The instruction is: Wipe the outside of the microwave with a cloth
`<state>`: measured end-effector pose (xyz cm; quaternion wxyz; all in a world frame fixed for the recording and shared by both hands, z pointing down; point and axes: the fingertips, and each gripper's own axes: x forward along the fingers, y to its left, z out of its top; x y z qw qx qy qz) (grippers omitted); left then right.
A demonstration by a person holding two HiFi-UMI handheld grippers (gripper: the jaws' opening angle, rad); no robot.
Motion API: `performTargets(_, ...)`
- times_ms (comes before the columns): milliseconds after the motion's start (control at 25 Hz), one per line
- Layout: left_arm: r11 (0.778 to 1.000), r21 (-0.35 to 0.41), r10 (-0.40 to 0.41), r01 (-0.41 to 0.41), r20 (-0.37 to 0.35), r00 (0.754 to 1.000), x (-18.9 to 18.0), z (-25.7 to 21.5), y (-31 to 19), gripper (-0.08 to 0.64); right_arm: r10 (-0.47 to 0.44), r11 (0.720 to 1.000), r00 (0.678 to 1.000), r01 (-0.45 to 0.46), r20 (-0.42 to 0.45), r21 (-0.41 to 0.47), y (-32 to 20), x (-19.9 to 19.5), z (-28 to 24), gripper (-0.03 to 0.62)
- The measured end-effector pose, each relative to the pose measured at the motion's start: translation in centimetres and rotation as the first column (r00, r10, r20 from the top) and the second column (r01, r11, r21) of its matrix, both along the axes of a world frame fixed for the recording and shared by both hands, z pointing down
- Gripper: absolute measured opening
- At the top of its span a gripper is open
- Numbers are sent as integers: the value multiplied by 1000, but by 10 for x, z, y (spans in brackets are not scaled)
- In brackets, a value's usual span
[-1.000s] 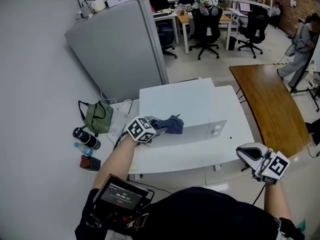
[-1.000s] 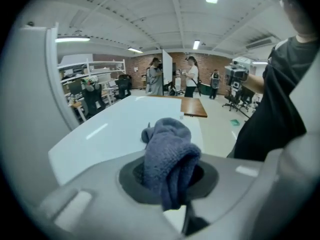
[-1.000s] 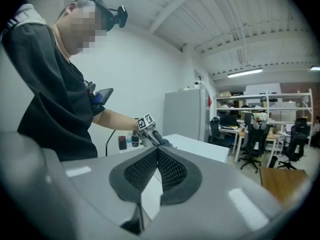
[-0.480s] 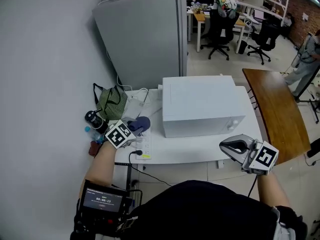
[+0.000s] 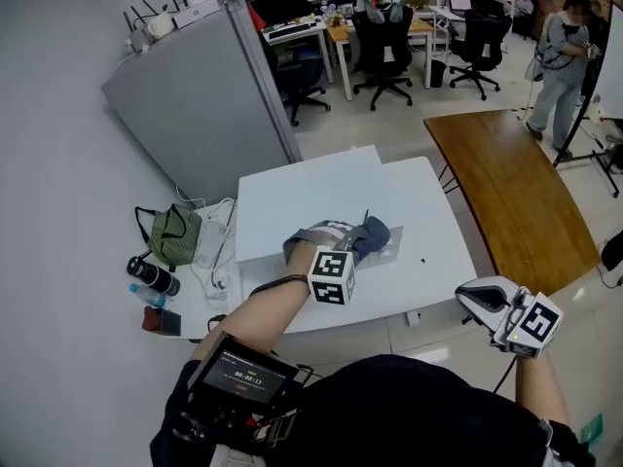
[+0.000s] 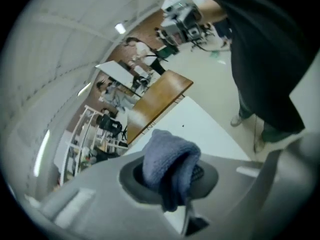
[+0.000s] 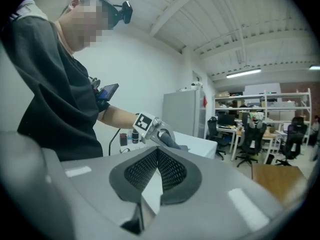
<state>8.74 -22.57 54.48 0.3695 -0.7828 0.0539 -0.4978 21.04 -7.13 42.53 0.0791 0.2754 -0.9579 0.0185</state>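
The white microwave (image 5: 310, 198) stands on a white table (image 5: 428, 246), seen in the head view. My left gripper (image 5: 356, 237) is shut on a blue-grey cloth (image 5: 376, 233) and presses it on the microwave's top near the front right edge. In the left gripper view the cloth (image 6: 167, 161) bulges out between the jaws of the left gripper (image 6: 171, 178). My right gripper (image 5: 481, 298) hangs off the table's front right corner, away from the microwave. Its jaws are shut with nothing between them in the right gripper view (image 7: 157, 170), which also shows the left gripper (image 7: 161, 134) on the microwave.
A grey fridge (image 5: 200, 95) stands behind the table. Left of the microwave lie a green bag (image 5: 171, 234), a dark bottle (image 5: 152, 274) and cables. A wooden table (image 5: 506, 188) runs along the right. A person (image 5: 559, 52) and office chairs (image 5: 382, 27) are farther back.
My left gripper has carried the cloth from the table left of the microwave onto the microwave's top front edge. The head view has swung. The right gripper has hardly moved.
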Motion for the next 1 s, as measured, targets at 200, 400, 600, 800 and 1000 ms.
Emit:
performTargets(200,968,171,120,-183,324,939,76,72,-20,57,159,987,986,-157,56,-33,14,103,16,6)
performTargets(400,967,189,89,-170,372,924,51,103,-28,57,185,982,981,-182,66,-39,17,115,28,6)
performTargets(600,979,177,33,-98,341,939,-13,89,-20,57,128,992,991,-127,44,-23,5,66,20,6)
performTargets(800,992,123,-24,-19,341,940,-157,99,-8,55,6,999,1000,-7,-29,-31,-5,-51,9,6)
performTargets(1000,992,120,-72,35,322,944,-273,93,1,55,-105,993,991,101,-79,-55,3,-165,6,6)
